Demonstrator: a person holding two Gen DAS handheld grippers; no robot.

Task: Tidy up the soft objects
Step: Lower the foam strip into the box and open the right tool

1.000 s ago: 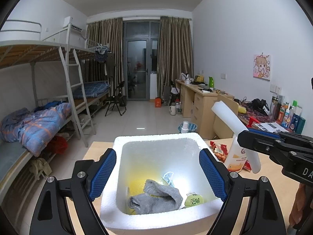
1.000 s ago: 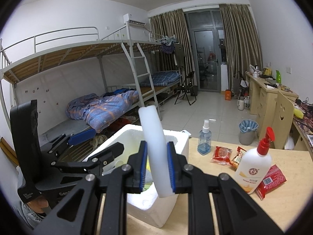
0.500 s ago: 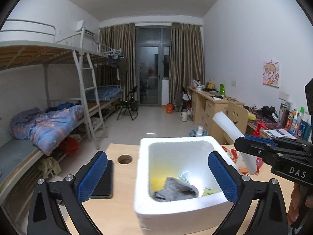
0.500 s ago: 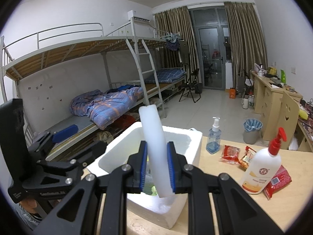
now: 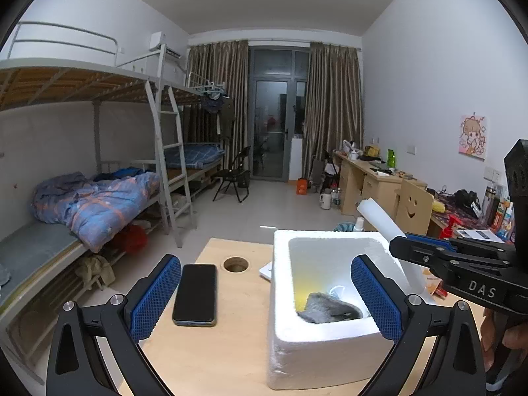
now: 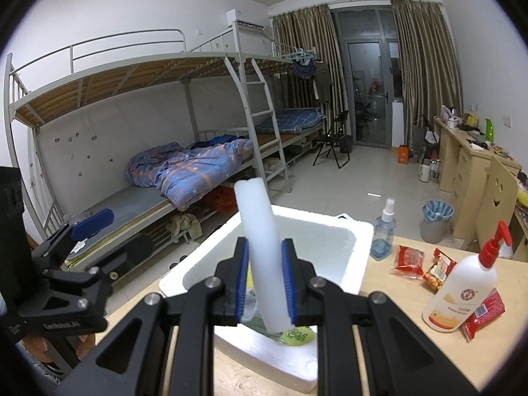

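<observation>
**Foam strip held over the box, left jaws wide**

Foam is the main stuff in the left wrist view: a white foam box (image 5: 316, 340) sits on the wooden table (image 5: 224, 356), its near wall low in the picture. Inside it lies a grey sock (image 5: 330, 308) against a patch of yellow. The left gripper (image 5: 265, 297) has just been opening and now stands spread wide with nothing between its blue pads; one pad is over the bare table, the other over the box's right part. A black phone (image 5: 195, 293) lies flat on the table just left of the box, near a round hole (image 5: 235, 263) in the tabletop. At the right edge the right gripper (image 5: 425, 254) reaches in, clamped on a white foam strip (image 5: 379, 217) that slants up and leftward above the box's far right corner.

From the right wrist, the right gripper (image 6: 264, 282) has its pads pressed on both sides of the foam strip (image 6: 259, 231), which stands nearly upright, its lower end over the inside of the box (image 6: 349, 257). A green label shows in the box below the strip. To the right on the table (image 6: 389, 330) stand a spray bottle (image 6: 384, 231) and a pump bottle (image 6: 462, 293), with red snack packets (image 6: 409, 257) between them. The left gripper (image 6: 99, 234) shows at the left edge, apart from the box.
</observation>
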